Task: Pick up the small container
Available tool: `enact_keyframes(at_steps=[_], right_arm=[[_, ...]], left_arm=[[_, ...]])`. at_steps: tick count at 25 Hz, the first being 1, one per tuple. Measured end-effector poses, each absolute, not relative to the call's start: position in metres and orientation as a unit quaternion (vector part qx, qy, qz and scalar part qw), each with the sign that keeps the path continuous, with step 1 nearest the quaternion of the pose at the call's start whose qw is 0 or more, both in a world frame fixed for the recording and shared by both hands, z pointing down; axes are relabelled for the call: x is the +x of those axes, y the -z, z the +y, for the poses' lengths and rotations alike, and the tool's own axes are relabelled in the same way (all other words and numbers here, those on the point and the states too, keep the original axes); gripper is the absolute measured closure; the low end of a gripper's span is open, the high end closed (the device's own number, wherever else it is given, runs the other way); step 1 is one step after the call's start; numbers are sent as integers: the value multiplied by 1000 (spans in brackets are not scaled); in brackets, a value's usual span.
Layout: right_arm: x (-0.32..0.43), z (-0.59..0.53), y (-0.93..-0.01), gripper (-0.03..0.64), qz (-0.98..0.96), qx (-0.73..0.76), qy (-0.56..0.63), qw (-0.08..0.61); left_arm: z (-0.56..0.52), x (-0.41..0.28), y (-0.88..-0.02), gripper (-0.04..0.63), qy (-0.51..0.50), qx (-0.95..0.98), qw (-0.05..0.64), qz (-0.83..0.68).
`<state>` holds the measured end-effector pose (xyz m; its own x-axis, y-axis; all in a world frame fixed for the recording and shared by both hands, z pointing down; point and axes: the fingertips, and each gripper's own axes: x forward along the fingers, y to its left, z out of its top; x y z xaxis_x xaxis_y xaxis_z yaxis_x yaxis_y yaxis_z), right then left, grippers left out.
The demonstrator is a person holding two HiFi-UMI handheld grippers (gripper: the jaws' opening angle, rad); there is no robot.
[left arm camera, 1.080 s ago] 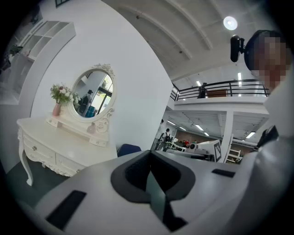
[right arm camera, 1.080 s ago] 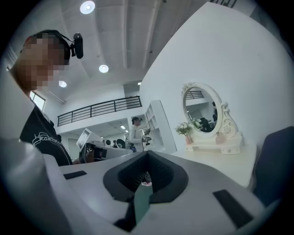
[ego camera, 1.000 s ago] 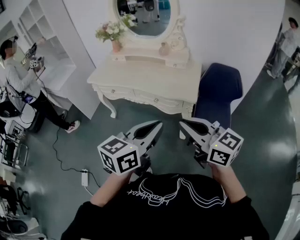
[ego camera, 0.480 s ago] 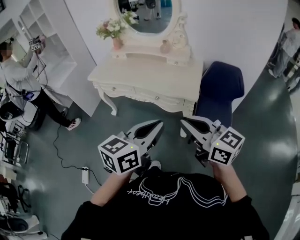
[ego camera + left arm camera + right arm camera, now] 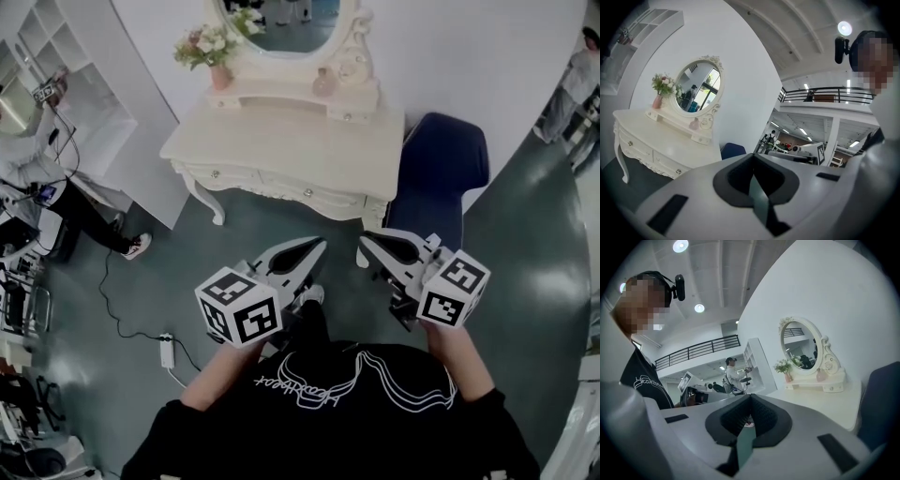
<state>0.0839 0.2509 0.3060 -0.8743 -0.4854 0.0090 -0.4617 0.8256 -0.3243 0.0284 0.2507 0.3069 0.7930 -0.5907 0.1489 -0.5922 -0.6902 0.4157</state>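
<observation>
I hold the left hand-held gripper (image 5: pixel 317 247) and the right hand-held gripper (image 5: pixel 366 246) over the green floor (image 5: pixel 272 225), jaws together on both and nothing in them. The small container (image 5: pixel 323 84) stands on a raised ledge at the back edge of the white counter (image 5: pixel 281 141), below the mirror (image 5: pixel 281 23), whose top is cut off.

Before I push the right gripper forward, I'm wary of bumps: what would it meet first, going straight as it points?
Probably the table, near its front edge, after a stretch of open air. The right gripper, shut and empty, aims toward it. Depth is unclear, so it could skim past.
</observation>
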Motion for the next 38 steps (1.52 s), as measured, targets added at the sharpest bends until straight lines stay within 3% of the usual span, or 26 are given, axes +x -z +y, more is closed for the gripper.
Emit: enact_keyframes(at_steps=[23,38], right_arm=[[13,-50,-330,611,936,-286,203,22],[-6,-126,-330,611,933,-298,200,23]], left_arm=[[-55,-46,-331,592,-34,917,263,-297],[-132,-74,-331,592,-24,917,259,-301]])
